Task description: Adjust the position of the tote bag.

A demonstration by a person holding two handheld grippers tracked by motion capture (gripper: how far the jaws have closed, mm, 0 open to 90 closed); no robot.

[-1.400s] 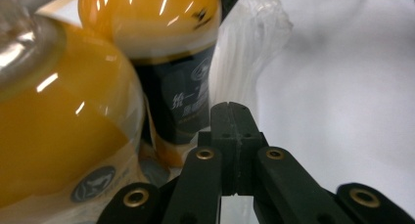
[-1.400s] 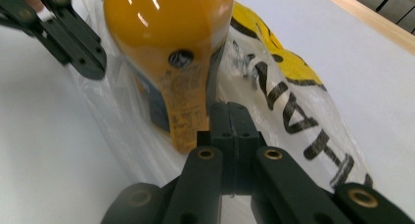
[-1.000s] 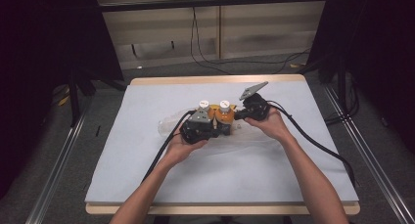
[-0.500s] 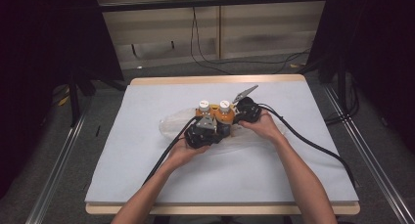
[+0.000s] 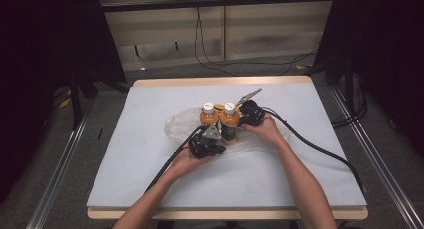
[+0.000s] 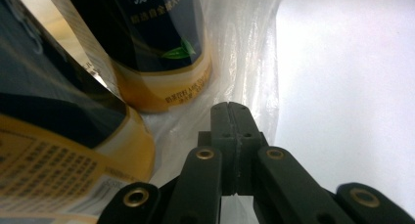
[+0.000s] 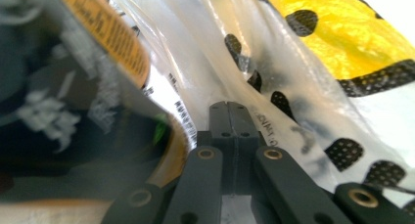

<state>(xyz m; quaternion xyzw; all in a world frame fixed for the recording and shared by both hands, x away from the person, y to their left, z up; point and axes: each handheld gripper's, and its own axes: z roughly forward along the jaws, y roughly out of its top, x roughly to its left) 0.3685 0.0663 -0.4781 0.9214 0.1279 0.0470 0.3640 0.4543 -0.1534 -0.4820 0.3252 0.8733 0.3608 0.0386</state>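
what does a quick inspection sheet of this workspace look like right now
surface: table under a pale cover, wooden rim showing.
job's things: two orange bottles with white caps stand upright side by side on a clear plastic bag.
clutter: yellow packet with black spots seen through the plastic.
grippers: left gripper shut beside the bottles, thin plastic around its tip; right gripper shut against the bag; whether either pinches plastic is unclear.
cables: black cable trails off each gripper; wires lie on the floor.
surroundings: dark frames, floor rails, pale back panel.

orange bottles (image 5: 220, 120), clear bag (image 5: 176, 125), black-dotted yellow packet (image 7: 342, 28)
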